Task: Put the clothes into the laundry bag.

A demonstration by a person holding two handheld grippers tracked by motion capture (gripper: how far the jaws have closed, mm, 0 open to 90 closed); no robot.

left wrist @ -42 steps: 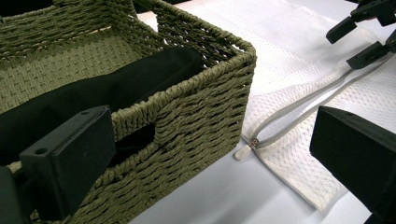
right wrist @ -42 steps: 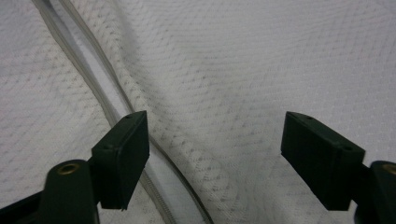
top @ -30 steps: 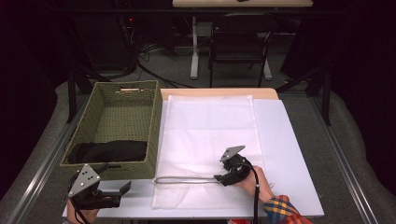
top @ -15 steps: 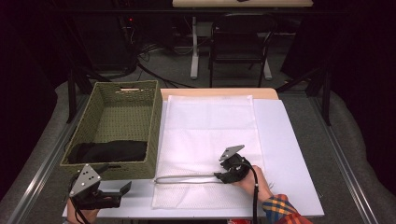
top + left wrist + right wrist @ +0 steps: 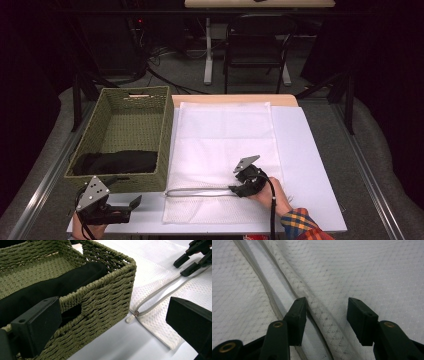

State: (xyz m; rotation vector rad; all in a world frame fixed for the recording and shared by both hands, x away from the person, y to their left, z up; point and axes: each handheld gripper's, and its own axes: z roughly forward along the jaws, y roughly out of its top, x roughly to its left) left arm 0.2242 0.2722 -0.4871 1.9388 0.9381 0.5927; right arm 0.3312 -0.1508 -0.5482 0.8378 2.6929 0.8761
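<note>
Right tool point(image 5: 239, 187) has just been closing its jaws, now half-spread astride the open zipper's point(image 5: 200, 192) upper edge on the white mesh laundry bag point(image 5: 222, 135); left tool point(image 5: 131, 206) sits spread beside the wicker basket point(image 5: 150, 181).

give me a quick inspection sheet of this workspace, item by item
surface: white table top, flat, bare along its right side
job's things: white mesh laundry bag lying flat, its grey zipper open along the near end, the slider at the basket end
clutter: green woven basket left of the bag, black cloth folded inside
grippers: right gripper at the open zipper, jaws apart astride one zipper edge, just been closing; left gripper low at the near left corner, jaws open, nothing between
cables: black cable trailing from the right gripper
surroundings: dark room, chair and floor cables behind the table
</note>
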